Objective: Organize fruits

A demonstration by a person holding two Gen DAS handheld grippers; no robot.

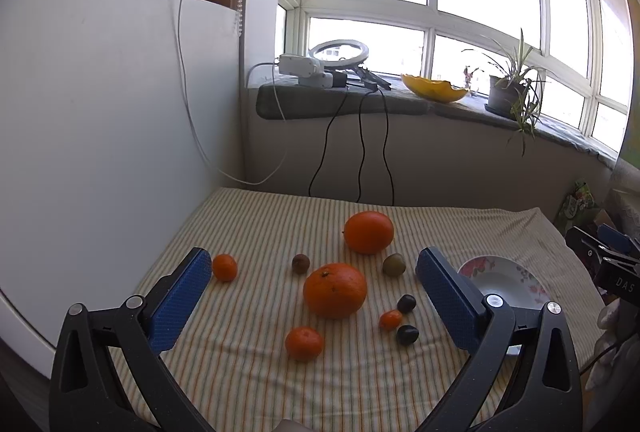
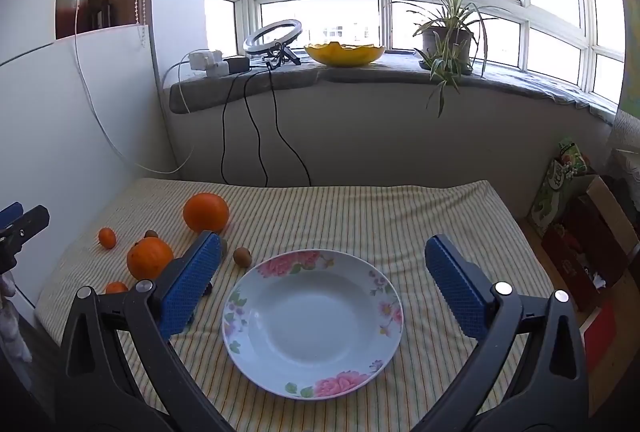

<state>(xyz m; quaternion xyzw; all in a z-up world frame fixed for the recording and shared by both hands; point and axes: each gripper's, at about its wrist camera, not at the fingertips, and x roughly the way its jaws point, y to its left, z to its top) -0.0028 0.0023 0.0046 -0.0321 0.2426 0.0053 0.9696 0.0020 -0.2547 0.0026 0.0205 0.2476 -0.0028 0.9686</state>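
L gripper (image 1: 314,272): jaws spread wide, nothing held; hung above the striped cloth (image 1: 248,384), aimed over the fruit scatter
R gripper (image 2: 322,264): jaws likewise apart, empty; held over the floral plate (image 2: 256,296), which is bare – no fruit loaded yet

Stock as seen, L wrist view:
- near large orange (image 1: 335,290) – centred betw. the L pads, closest big item
- far large orange (image 1: 369,232) – behind it, well apart
- small mandarin, near (image 1: 304,343); small mandarin, far left (image 1: 224,267) just beside the L gripper's left pad; tiny orange fruit (image 1: 390,319)
- 2 dark round fruits (image 1: 406,303) (image 1: 407,334), touching or nearly so w/ the tiny orange one – cannot be told which
- brownish fruit (image 1: 300,264); greenish fruit (image 1: 394,264) near the right pad

Step judged in hand: first pick, prob. by L gripper, plate as drop point

Handling notes (judgement):
- near large orange to be taken across its widest girth, pads level; jaws appear only just wide enough, so descent should be kept centred
- round fruit expected to roll on soft cloth if nudged by one pad first; both pads to be closed together
- tight cluster by the right pad best left until neighbours are cleared
- plate to be filled big fruit first, set down low, not dropped
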